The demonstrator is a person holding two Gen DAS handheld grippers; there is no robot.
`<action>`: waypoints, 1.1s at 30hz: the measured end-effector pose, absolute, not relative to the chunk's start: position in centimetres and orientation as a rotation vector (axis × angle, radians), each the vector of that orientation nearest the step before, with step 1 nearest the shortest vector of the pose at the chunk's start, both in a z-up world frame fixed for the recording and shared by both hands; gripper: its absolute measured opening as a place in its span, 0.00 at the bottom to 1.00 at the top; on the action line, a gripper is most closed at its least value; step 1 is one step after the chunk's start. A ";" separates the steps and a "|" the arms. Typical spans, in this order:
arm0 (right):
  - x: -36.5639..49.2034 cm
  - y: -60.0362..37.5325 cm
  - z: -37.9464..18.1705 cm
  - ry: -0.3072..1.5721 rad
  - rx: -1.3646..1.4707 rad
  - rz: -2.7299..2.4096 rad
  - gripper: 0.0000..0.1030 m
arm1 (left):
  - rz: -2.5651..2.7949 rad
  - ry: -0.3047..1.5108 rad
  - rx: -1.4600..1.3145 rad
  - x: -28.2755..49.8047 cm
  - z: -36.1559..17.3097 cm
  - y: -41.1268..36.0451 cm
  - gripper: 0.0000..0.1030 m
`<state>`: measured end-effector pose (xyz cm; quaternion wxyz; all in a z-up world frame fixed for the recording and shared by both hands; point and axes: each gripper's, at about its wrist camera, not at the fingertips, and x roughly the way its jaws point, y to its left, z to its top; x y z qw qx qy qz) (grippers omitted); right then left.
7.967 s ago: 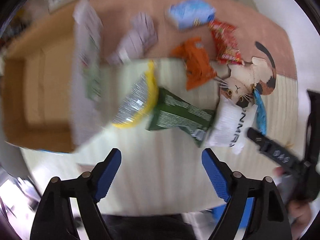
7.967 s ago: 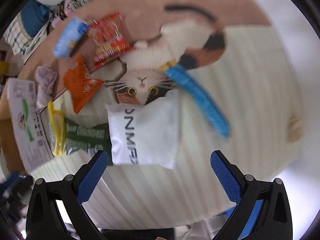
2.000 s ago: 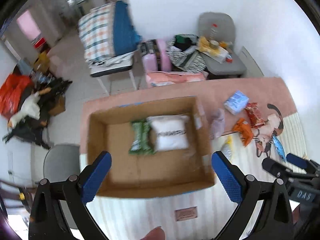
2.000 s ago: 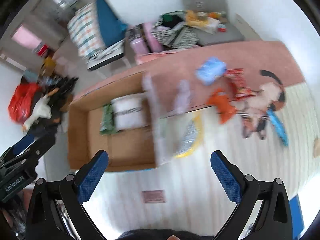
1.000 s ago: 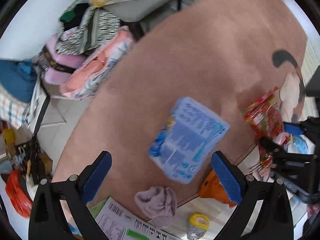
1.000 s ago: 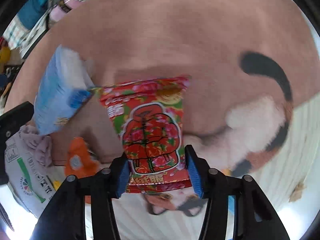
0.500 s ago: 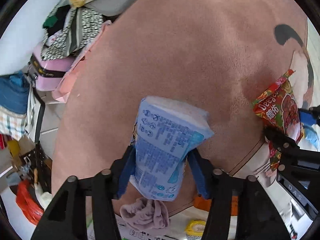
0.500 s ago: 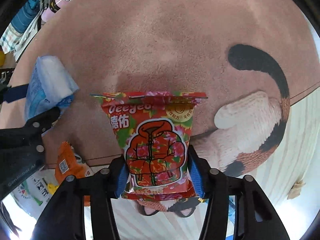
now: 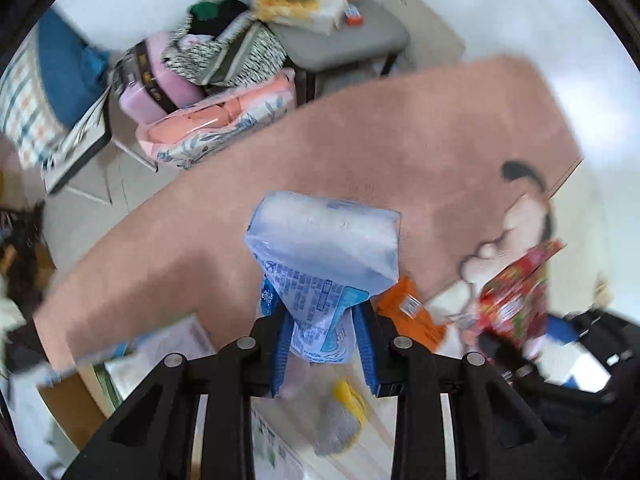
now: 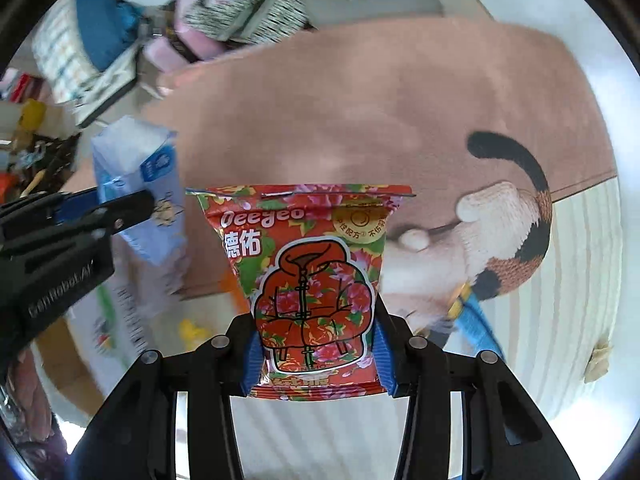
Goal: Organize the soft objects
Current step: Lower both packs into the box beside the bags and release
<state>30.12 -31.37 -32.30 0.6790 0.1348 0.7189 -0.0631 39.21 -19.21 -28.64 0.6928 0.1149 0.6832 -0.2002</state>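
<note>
My left gripper (image 9: 322, 350) is shut on a blue-and-white soft pack (image 9: 326, 256) and holds it lifted above the pink rug (image 9: 360, 148). My right gripper (image 10: 316, 354) is shut on a red flowered wipes pack (image 10: 312, 276), also lifted. The red pack shows at the right of the left wrist view (image 9: 516, 300). The blue pack and left gripper show at the left of the right wrist view (image 10: 136, 184). An orange packet (image 9: 412, 316) and a yellow-rimmed silver bag (image 9: 342, 420) lie on the floor mat below.
The cardboard box (image 9: 72, 412) with its printed flap (image 9: 168, 348) is at lower left. A cat-pattern mat (image 10: 500, 248) lies to the right with a blue strip (image 10: 480, 332) on it. Chairs piled with clothes and bags (image 9: 224, 60) stand beyond the rug.
Both grippers have risen with their packs, lifting them off the rug. The view has tilted up, showing the chairs. A second ago the left gripper was open above the blue pack.
</note>
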 end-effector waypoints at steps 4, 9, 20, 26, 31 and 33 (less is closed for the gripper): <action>28.6 -26.7 -27.6 1.555 0.297 -0.075 0.46 | -0.417 1.459 0.145 37.2 -23.4 -14.0 0.25; 25.9 -19.7 -22.9 1.503 0.274 0.011 0.46 | -0.354 1.389 0.031 34.2 -18.0 -5.8 0.25; 22.6 -5.0 -23.9 1.538 0.238 0.171 0.46 | -0.098 1.464 -0.055 29.5 -20.2 11.4 0.25; 23.0 0.1 -29.0 1.634 0.232 0.142 0.46 | 0.016 1.568 -0.055 30.7 -26.4 16.3 0.23; 23.5 1.9 -33.4 1.703 0.172 0.104 0.46 | 0.062 1.646 -0.026 32.4 -31.3 18.1 0.23; 23.6 2.8 -35.0 1.733 0.143 0.086 0.46 | 0.058 1.666 -0.015 32.3 -32.5 18.6 0.23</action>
